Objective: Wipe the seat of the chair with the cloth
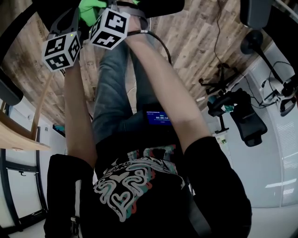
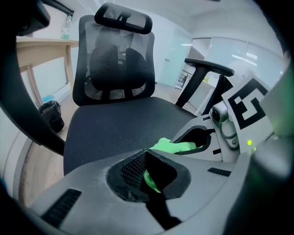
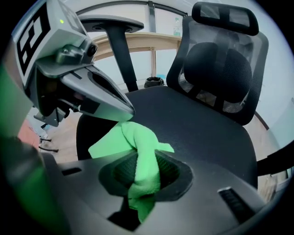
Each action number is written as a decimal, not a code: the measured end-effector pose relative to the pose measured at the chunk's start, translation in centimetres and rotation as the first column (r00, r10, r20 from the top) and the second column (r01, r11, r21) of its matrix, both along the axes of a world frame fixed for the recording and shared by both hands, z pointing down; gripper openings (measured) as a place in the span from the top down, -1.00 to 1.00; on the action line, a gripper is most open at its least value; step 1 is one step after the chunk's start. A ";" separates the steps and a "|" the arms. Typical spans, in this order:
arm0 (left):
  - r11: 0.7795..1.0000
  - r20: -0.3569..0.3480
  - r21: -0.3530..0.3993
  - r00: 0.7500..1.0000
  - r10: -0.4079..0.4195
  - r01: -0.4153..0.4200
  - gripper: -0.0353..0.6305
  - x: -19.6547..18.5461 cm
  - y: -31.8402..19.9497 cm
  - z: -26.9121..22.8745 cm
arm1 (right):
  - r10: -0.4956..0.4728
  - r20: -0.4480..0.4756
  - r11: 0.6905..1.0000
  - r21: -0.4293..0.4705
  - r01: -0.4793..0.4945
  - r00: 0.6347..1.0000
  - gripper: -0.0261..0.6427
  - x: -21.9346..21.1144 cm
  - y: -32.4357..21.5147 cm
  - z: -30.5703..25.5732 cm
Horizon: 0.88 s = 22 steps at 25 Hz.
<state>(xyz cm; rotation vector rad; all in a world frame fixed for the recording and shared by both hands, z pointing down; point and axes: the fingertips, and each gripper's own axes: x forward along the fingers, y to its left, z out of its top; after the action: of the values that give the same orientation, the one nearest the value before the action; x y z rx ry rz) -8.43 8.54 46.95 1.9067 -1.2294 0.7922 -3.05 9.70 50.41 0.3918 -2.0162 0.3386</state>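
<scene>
A bright green cloth (image 3: 138,151) hangs bunched just above the front of the black chair seat (image 3: 202,133). My right gripper (image 3: 146,158) is shut on one fold of it. My left gripper (image 2: 146,156) is shut on another part of the cloth (image 2: 177,147), with the black seat (image 2: 115,128) beyond it. The two grippers sit close together: the left one's grey jaws (image 3: 92,89) reach the cloth from the upper left in the right gripper view. In the head view only a bit of green cloth (image 1: 88,7) shows above the two marker cubes (image 1: 109,28).
The mesh backrest (image 2: 115,64) and headrest (image 3: 225,16) rise behind the seat, with armrests (image 2: 209,69) (image 3: 110,23) at the sides. A wooden table (image 2: 41,46) and a black bin (image 2: 50,114) stand to the left. Another black office chair (image 1: 242,116) stands on the wooden floor (image 1: 195,42).
</scene>
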 end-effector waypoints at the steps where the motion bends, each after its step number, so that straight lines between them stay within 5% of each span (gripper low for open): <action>1: 1.000 -0.002 -0.001 1.000 0.001 -0.001 0.89 0.3 -0.2 0.0 | 0.004 -0.004 1.000 0.000 -0.004 1.000 0.67 0.6 -0.2 0.0; 22: 0.997 -0.034 -0.014 0.997 0.071 -0.071 0.89 8.3 -4.5 -0.1 | 0.079 -0.075 0.996 0.048 -0.075 0.994 0.67 12.7 -4.7 -1.0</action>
<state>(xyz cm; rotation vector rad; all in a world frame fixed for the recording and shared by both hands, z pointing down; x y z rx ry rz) -0.09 4.07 46.89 1.9531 -1.1381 0.8007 9.63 4.96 49.40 0.5044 -1.9401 0.3215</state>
